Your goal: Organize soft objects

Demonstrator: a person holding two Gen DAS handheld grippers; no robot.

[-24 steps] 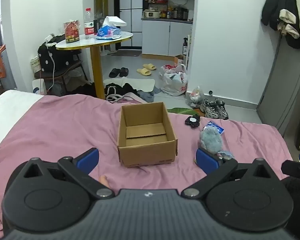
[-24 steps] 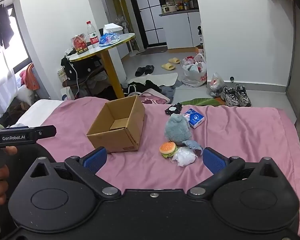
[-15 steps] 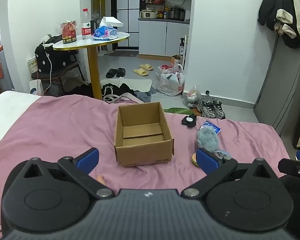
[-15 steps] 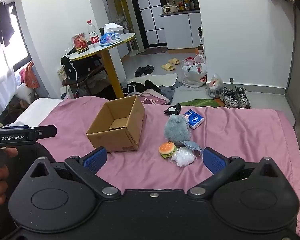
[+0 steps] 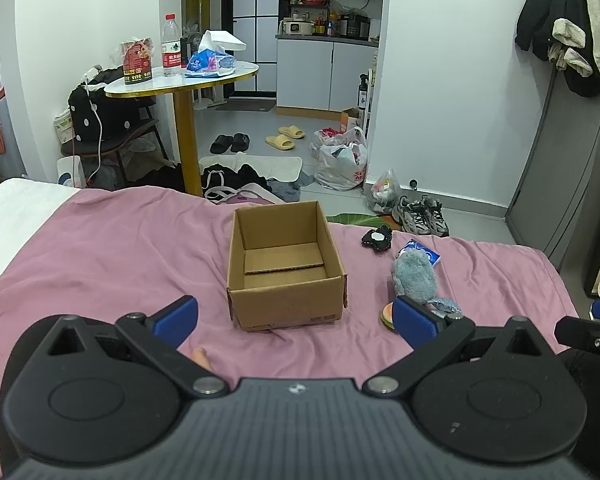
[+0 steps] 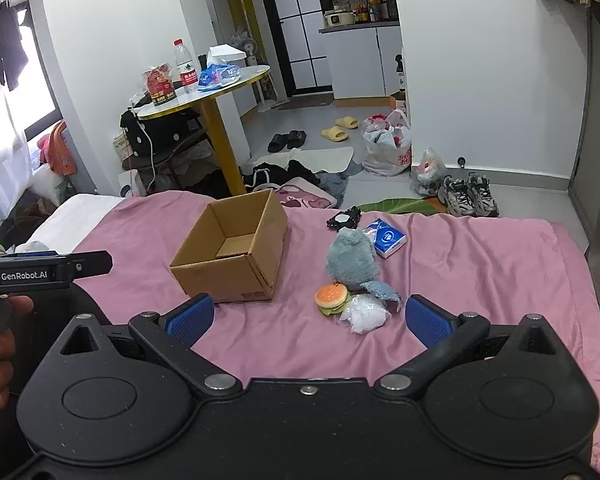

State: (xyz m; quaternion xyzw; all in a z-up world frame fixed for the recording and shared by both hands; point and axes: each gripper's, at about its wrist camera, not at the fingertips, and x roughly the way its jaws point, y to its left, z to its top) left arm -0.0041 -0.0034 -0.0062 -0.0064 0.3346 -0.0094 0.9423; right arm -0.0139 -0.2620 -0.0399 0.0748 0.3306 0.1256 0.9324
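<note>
Cardboard box [image 6: 236, 246] sits open-topped on the pink bedsheet [image 6: 480, 280], its flaps folded down inside and nothing in it. At about three o'clock from the box lies a cluster of soft things. A grey-blue plush toy [image 6: 352, 258] is fuzzy and rounded, with a frayed denim-like scrap trailing from its lower edge. Touching it at its seven o'clock is a squishy hamburger [image 6: 332, 298] with a tan bun and green and yellow layers. Just beside the burger, at its four o'clock, rests a crumpled white plastic bag [image 6: 364, 314]. At one o'clock from the plush lies a blue-and-white tissue pack [image 6: 386, 238], and at twelve o'clock a small black item [image 6: 343, 219] with a white centre.

Left gripper [image 5: 294, 318] has its blue pads spread wide with nothing between them, facing the box. Right gripper [image 6: 308, 318] is likewise fully spread and unladen, held above the sheet short of the burger and bag.
</note>
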